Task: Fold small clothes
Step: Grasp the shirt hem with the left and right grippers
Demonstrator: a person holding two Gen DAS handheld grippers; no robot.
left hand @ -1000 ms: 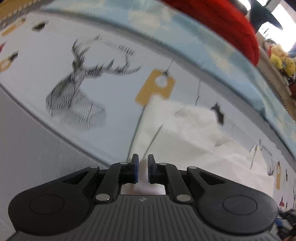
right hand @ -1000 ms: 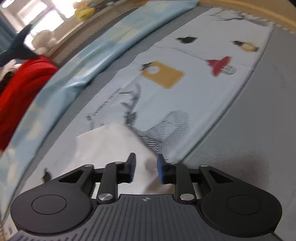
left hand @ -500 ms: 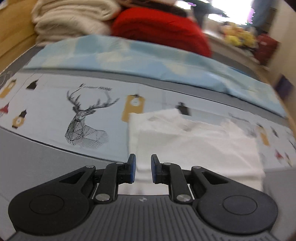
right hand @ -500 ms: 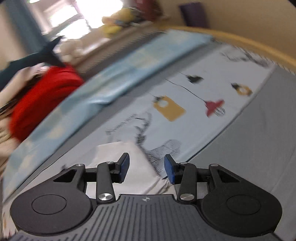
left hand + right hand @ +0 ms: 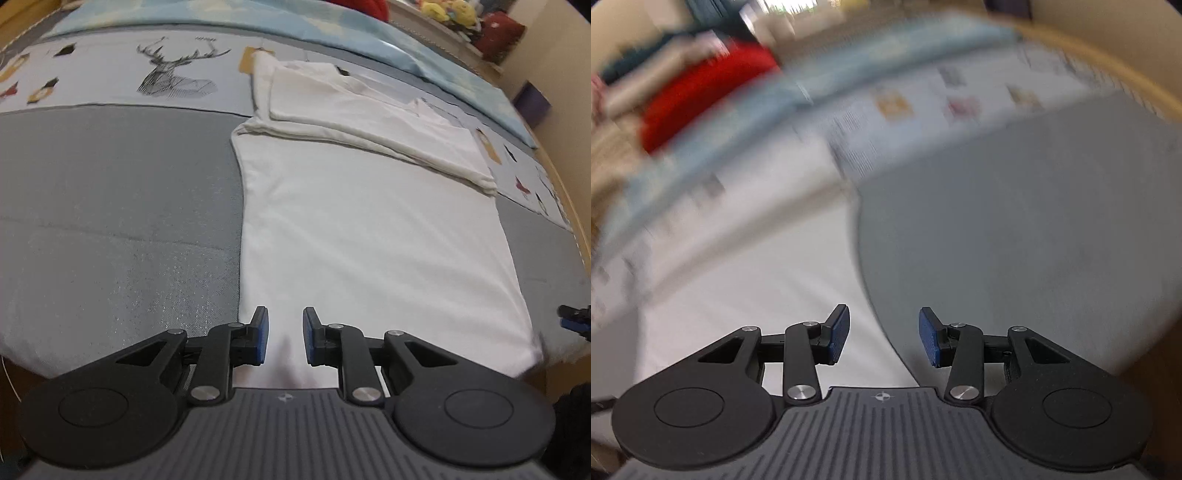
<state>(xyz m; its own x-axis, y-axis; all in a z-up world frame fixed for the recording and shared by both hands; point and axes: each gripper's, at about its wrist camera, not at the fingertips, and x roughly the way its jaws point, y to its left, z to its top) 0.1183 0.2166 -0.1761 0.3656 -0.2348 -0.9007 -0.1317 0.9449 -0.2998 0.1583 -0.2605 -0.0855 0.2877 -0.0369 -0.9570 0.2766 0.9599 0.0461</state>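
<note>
With the white T-shirt (image 5: 369, 229) flat on the bed (image 5: 122, 221), sleeves folded in, both jaws released, the left gripper (image 5: 285, 341) and, seemingly, blurred right gripper (image 5: 882, 338) should pinch its near hem.

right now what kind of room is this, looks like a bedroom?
Most likely a bedroom. The white garment lies on a grey mattress cover with a deer-print sheet and a light blue blanket behind it, and yellow plush toys sit on a ledge at the back.
</note>
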